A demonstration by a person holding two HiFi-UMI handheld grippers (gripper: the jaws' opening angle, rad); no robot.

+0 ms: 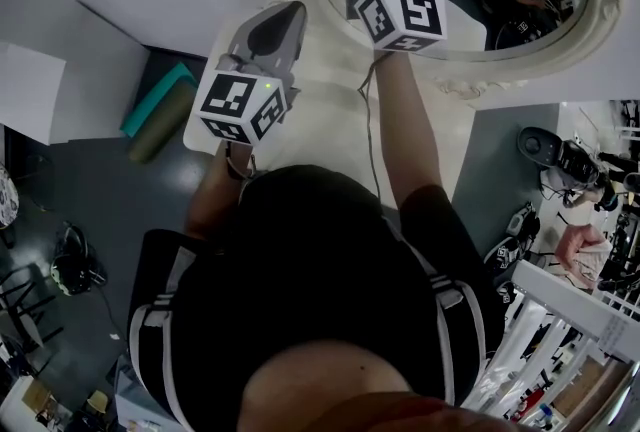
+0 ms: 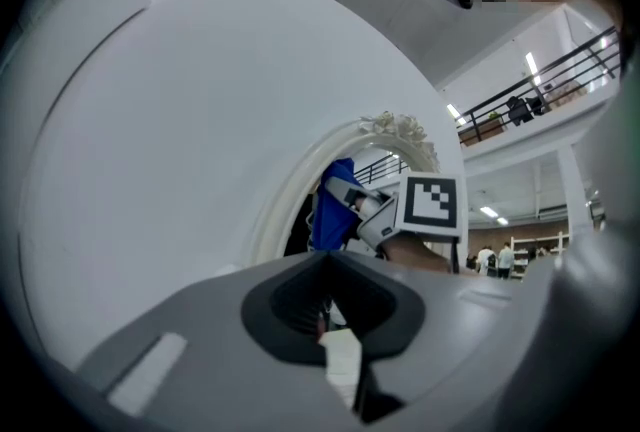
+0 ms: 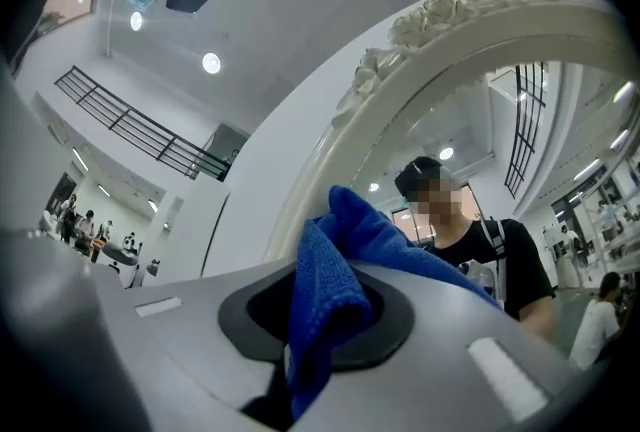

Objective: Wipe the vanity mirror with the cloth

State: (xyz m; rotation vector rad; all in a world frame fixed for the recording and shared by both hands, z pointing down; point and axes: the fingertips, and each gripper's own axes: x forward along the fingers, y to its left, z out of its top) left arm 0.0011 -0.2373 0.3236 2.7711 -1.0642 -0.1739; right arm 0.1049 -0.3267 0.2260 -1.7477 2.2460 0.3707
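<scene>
I count two grippers: the left gripper and the right gripper. Each carries one marker cube, so two cubes in all: the left cube and the right cube.

There is one mirror, and one cloth, which is blue. Under the grippers I see one white vanity top.

On the floor at the head view's left I make out two rolls lying side by side: a teal roll and an olive roll.

In the right gripper view the glass gives me one reflected person in a black shirt. The far figures in the background are too small for me to count.
</scene>
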